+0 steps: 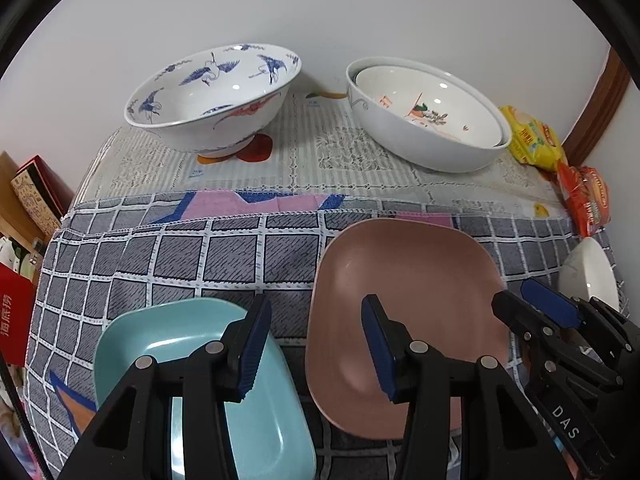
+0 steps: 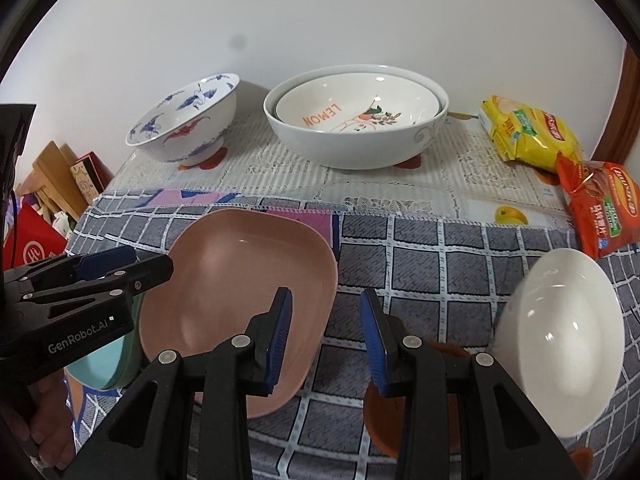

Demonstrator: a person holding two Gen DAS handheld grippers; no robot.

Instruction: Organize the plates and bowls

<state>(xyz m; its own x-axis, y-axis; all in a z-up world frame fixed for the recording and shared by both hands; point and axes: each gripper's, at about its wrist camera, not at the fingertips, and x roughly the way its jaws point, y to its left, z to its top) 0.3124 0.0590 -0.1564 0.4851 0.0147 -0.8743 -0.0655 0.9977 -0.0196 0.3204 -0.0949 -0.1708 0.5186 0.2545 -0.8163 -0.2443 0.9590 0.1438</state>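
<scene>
Both grippers were empty and wide open here. The left gripper (image 1: 316, 344) hung over the gap between the teal plate (image 1: 192, 344) and the pink plate (image 1: 408, 304), and the right gripper (image 2: 326, 336) hovered over the pink plate's near right corner, holding nothing.

I'll take the pink plate as the landmark. The teal plate lay just left of it, apart from it. The white bowl (image 2: 568, 340) was off to its right, looking tilted or blurred, hard to say which. A brown dish (image 2: 384, 412) sat near-right of it, mostly hidden under the right gripper. Behind it, by the wall, stood the crane bowl (image 2: 188, 120) and the big white bowl (image 2: 356, 140) with the lemon bowl (image 2: 352, 104) already nested inside.

My guess at the step: stack one flat plate on the other. To do it well, I'd pinch the rim at a corner rather than the middle of an edge, lift level, clear the other plate's lip, and line the corners up before letting go. Glazed rims probably slip, so squeeze firmly.

Count: two flat plates, four bowls, one brown dish I couldn't class, and two snack packs (image 2: 532, 136) back-right of the pink plate on the tabletop (image 2: 460, 264).
</scene>
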